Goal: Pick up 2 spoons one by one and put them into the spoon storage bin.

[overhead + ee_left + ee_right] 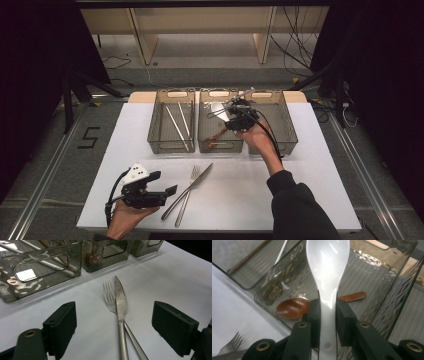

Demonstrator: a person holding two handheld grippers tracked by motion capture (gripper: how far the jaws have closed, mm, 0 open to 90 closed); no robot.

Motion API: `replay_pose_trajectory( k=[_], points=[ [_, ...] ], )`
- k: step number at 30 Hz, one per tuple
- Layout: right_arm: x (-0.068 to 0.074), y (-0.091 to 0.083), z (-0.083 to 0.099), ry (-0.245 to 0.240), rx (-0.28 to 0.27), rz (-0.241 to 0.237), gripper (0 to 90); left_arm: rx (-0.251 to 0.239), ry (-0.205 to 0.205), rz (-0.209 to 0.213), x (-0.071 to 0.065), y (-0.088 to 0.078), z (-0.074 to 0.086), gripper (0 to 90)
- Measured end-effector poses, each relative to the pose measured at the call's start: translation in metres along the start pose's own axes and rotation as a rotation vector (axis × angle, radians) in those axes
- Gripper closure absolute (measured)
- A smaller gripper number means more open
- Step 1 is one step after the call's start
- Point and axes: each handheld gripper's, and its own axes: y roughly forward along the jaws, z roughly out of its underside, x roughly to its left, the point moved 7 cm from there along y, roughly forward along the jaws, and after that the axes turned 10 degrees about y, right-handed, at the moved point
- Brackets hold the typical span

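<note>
My right gripper (327,315) clamped the glossy white spoon (328,270) by its handle, above the middle ribbed clear bin (384,282) holding a wooden spoon (293,308). Left gripper (113,322) stood apart over steel fork (109,296) and knife (120,302).

High view looked forward and down over the white table (225,200), left gripper view sat low, close to the knife (121,300) and fork (109,293), right gripper view hovered close above the middle bin (387,290), all three shared the bins.
</note>
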Motion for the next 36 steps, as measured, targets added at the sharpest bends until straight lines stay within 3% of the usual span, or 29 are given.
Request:
replay_pose_trajectory(
  k=[23, 30, 34, 36],
  points=[
    [-0.008, 0.024, 0.002, 0.024, 0.054, 0.031, 76.0, 0.0, 0.003, 0.009, -0.002, 0.001, 0.0, 19.6],
    [-0.008, 0.032, 0.005, 0.008, 0.081, 0.049, 75.6, 0.007, 0.009, 0.014, -0.002, 0.001, 0.0, 19.6],
    [-0.008, 0.035, 0.006, 0.001, 0.088, 0.062, 74.5, 0.009, 0.008, 0.015, -0.002, 0.001, 0.001, 19.6],
    [-0.006, 0.035, 0.005, 0.003, 0.085, 0.047, 68.3, 0.009, 0.009, 0.015, -0.002, 0.001, 0.001, 19.6]
  ],
)
